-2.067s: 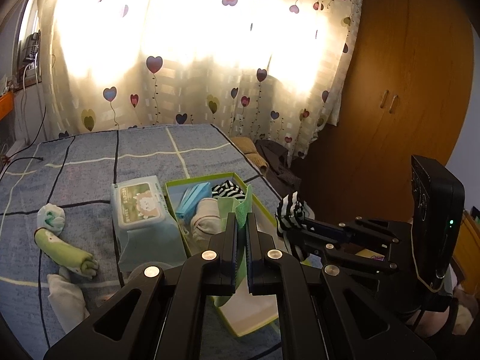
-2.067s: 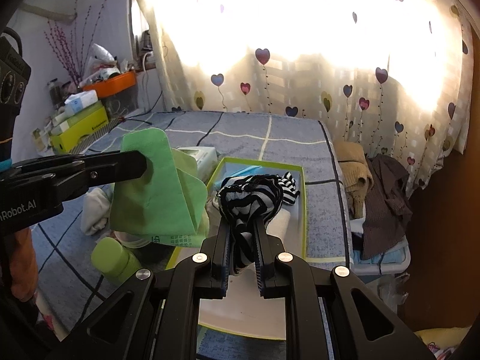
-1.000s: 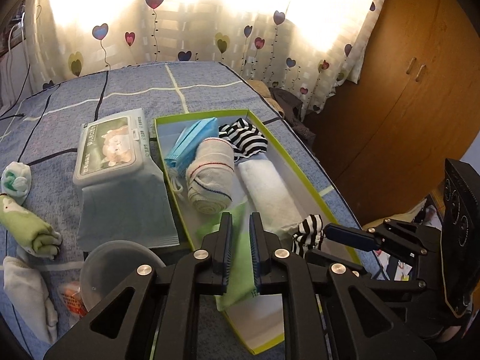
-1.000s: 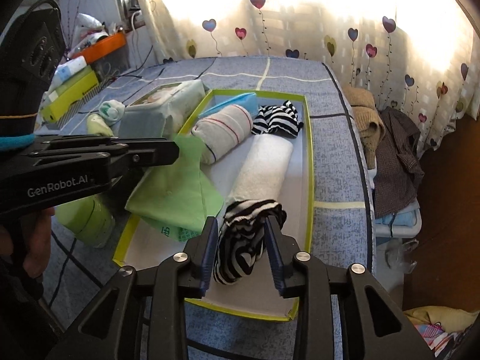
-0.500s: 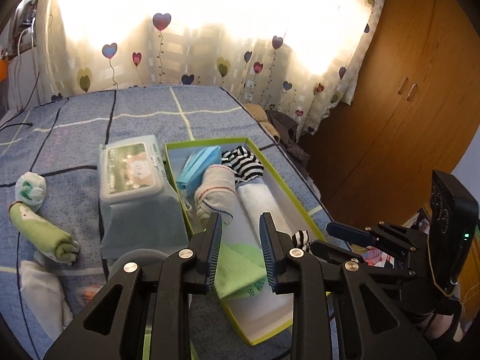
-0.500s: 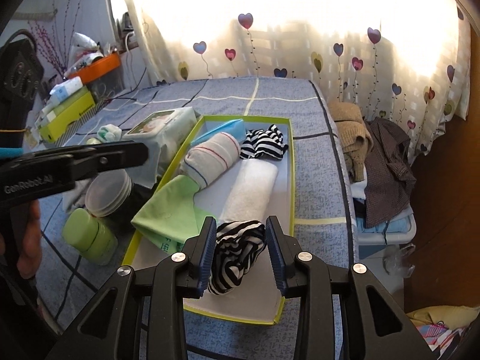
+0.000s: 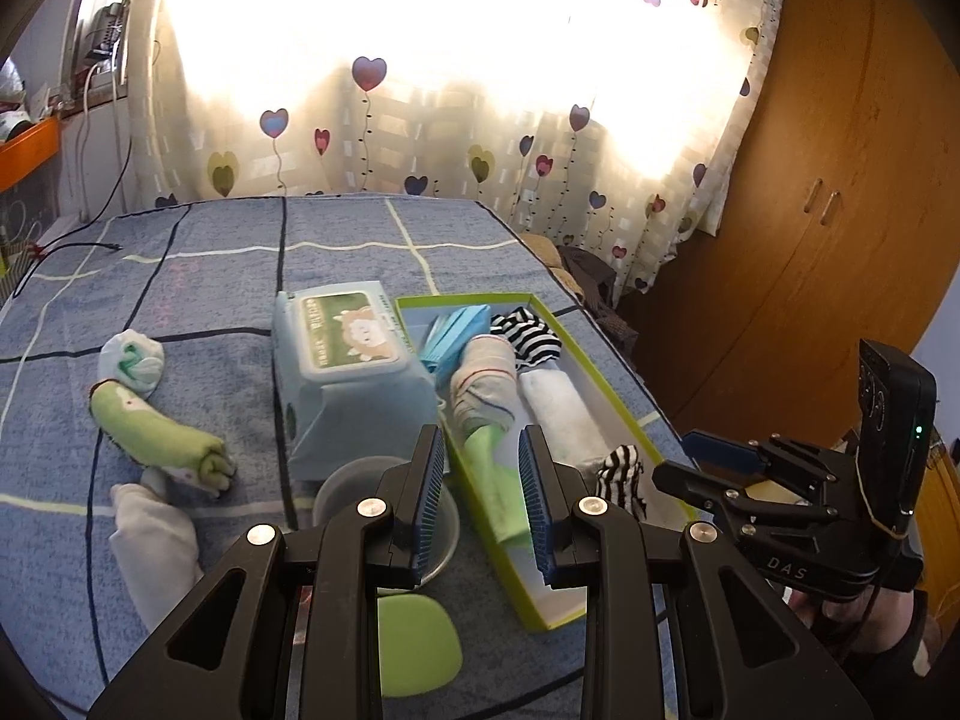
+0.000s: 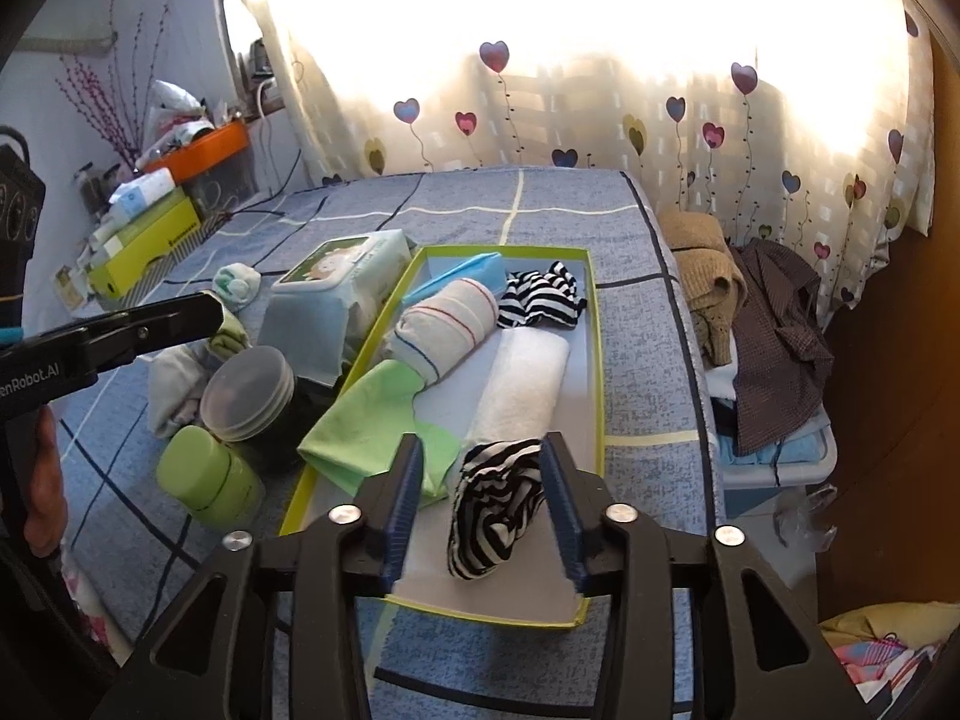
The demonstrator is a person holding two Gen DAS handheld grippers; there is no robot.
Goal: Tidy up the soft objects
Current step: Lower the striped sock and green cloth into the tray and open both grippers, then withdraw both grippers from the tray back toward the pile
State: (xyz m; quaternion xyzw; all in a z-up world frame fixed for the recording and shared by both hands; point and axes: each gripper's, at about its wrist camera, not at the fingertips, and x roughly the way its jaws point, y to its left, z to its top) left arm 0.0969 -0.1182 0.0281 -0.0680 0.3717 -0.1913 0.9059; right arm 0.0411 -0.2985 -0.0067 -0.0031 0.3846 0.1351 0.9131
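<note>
A green-rimmed box (image 8: pixel 591 360) lies on the blue bed cover. In it are a white towel roll (image 8: pixel 528 378), a rolled cloth with thin stripes (image 8: pixel 447 324), a green cloth (image 8: pixel 372 426) and a black-and-white striped sock (image 8: pixel 498 498). My right gripper (image 8: pixel 481 447) hangs just over that sock. Its jaws are opening, the sock lies loose between them, and a gap shows beside the left pad. My left gripper (image 7: pixel 480 441) stands open above the box's near left edge, nothing in it; the green cloth (image 7: pixel 489 462) shows below, between its fingers.
Left of the box stand a wet-wipes pack (image 7: pixel 348 372), a lidded plastic jar (image 8: pixel 249 393) and a green bottle (image 8: pixel 210 480). A green rolled cloth (image 7: pixel 162 438) and white socks (image 7: pixel 156 540) lie on the bed cover. Clothes (image 8: pixel 768 336) are piled beyond the bed's right edge.
The left gripper let go of the green cloth, opened and drew up and back. The right gripper's jaws widened off the striped sock, which now rests in the box.
</note>
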